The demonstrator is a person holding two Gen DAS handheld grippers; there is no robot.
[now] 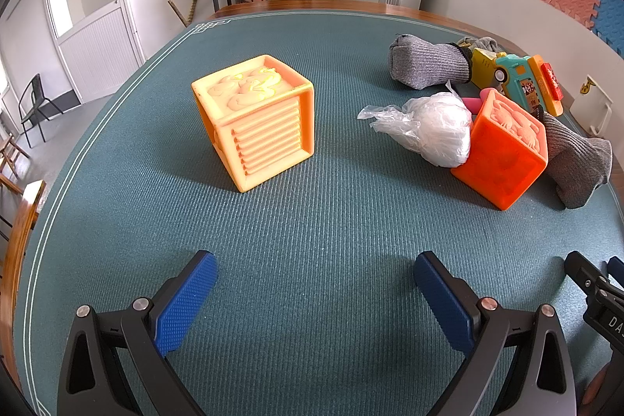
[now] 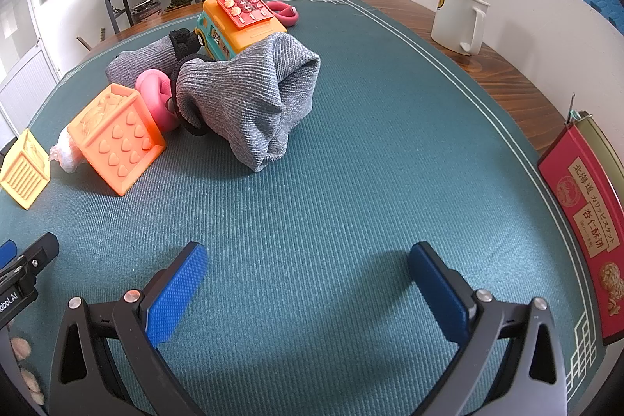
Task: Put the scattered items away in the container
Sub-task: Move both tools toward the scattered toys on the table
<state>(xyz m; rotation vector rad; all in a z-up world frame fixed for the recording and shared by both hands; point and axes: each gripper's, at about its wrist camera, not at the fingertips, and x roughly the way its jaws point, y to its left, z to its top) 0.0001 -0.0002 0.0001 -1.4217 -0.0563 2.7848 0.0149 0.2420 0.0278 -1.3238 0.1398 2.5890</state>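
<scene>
**Both claws wide and empty, nothing yet put away**

Left claw (image 1: 316,299) hangs low over the green mat with its blue pads spread wide and nothing between them. Right claw (image 2: 308,293) is the same: jaws wide apart, empty, above bare mat near the tabletop's (image 2: 507,73) front edge.

Judging from how things lie, the tidying has hardly begun. Every item in sight sits loose on the mat. A pale orange block (image 1: 255,119) stands alone toward the left side, well apart from the rest. The others crowd together toward the far right: a bright orange block (image 1: 503,154) tilted up on one edge, a crumpled plastic bag (image 1: 433,129) touching it, two grey knitted gloves (image 2: 253,92), a pink ring (image 2: 156,96) partly hidden, and a toy bus (image 2: 234,22) at the back.

As for the container, none can be picked out with certainty. A red biscuit tin (image 2: 585,232) lies at the right edge and a white mug (image 2: 458,20) stands at the far right corner; whether the tin is the intended one I cannot tell. Everything remains to be collected.
</scene>
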